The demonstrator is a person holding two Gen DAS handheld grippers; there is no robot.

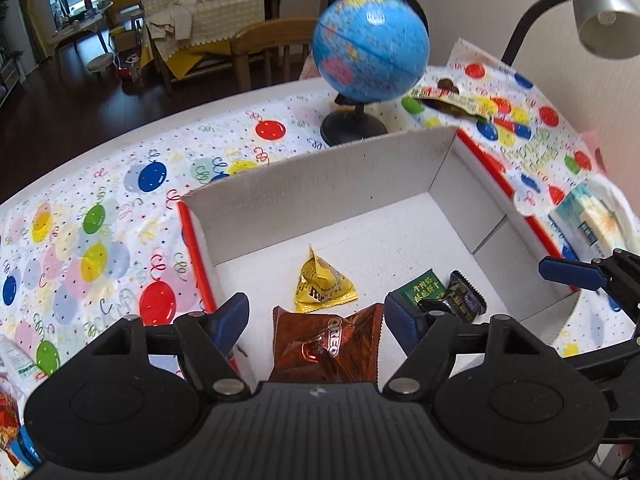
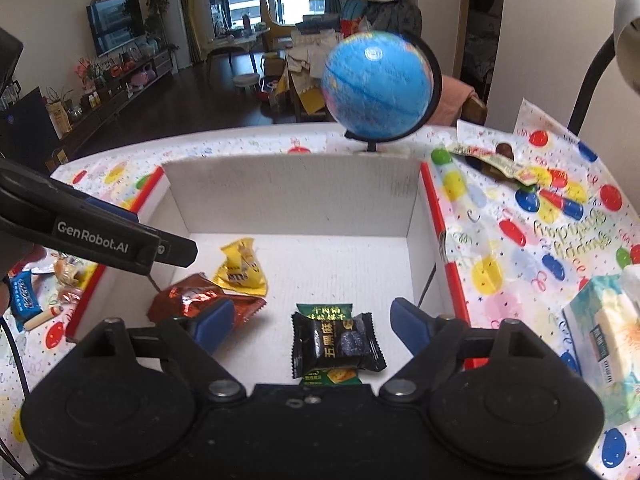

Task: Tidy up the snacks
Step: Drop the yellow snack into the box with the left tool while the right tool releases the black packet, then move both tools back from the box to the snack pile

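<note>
Four wrapped snacks lie on the floor of the open white cardboard box with red edges [image 2: 292,196]: a brown foil Oreo packet [image 1: 326,346], a yellow pyramid-shaped M&M's pouch [image 1: 322,284], a black candy wrapper with gold print [image 2: 336,346] and a green biscuit packet [image 2: 324,312] partly under it. Above the Oreo packet hangs the left gripper [image 1: 316,322], its blue pads spread wide and clear of the foil. The right gripper [image 2: 312,326] stands likewise spread over the black wrapper, touching nothing. The box sits on a balloon-print tablecloth [image 1: 92,240]. Behind it stands a blue globe on a black stand [image 1: 370,46]; more wrappers [image 2: 492,164] lie to its right, near a tissue pack [image 2: 604,340] and a grey lamp [image 1: 600,8].
</note>
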